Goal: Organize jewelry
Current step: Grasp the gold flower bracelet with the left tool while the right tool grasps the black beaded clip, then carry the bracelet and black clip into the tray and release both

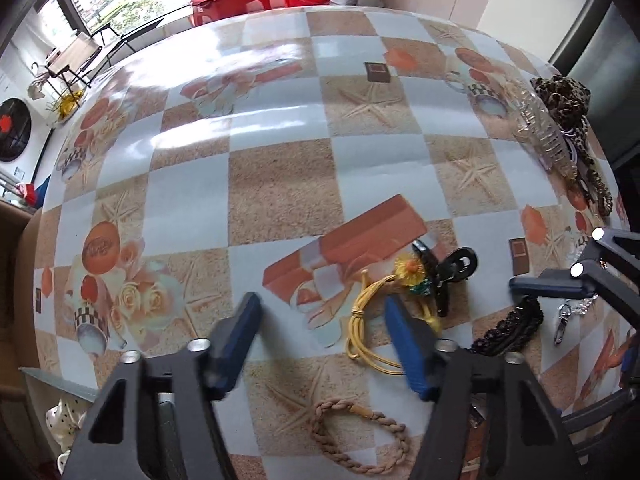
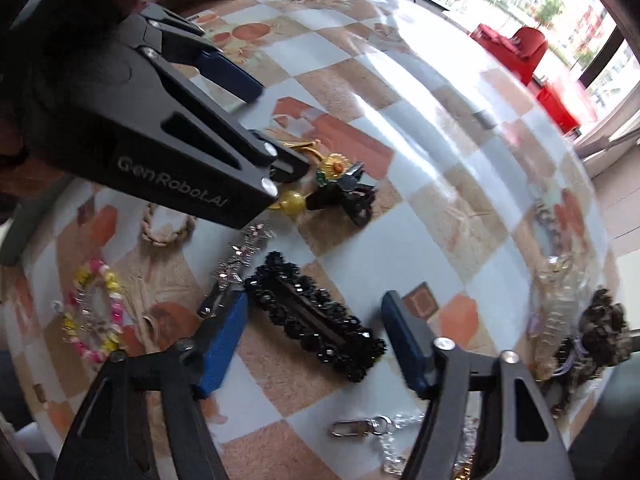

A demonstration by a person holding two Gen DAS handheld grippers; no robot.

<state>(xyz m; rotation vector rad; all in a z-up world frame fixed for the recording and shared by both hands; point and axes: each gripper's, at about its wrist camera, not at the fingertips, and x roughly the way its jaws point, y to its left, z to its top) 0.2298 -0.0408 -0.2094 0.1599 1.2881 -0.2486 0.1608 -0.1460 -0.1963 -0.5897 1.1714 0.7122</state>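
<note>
Jewelry lies scattered on a table with a checkered cloth [image 1: 280, 184]. My left gripper [image 1: 322, 326] points down, open, over a yellow cord with a sunflower charm [image 1: 362, 320]; the cord lies close to its right finger [image 1: 404, 340], and the pads do not press it. The same gripper shows in the right wrist view [image 2: 272, 124] at the upper left. My right gripper [image 2: 314, 330] is open astride a black beaded hair clip [image 2: 316, 316], which lies slanted between the blue pads [image 2: 224, 332] on the cloth. Beside the charm sits a black claw clip [image 1: 448, 276].
A tan braided bracelet [image 1: 360, 436] lies near the table's front. A pink and yellow bead bracelet [image 2: 96, 312], a rhinestone chain [image 2: 240, 256] and a silver clasp chain [image 2: 360, 426] surround the right gripper. A clear comb clip [image 1: 548, 136] and a leopard scrunchie [image 1: 560, 92] sit at the right edge.
</note>
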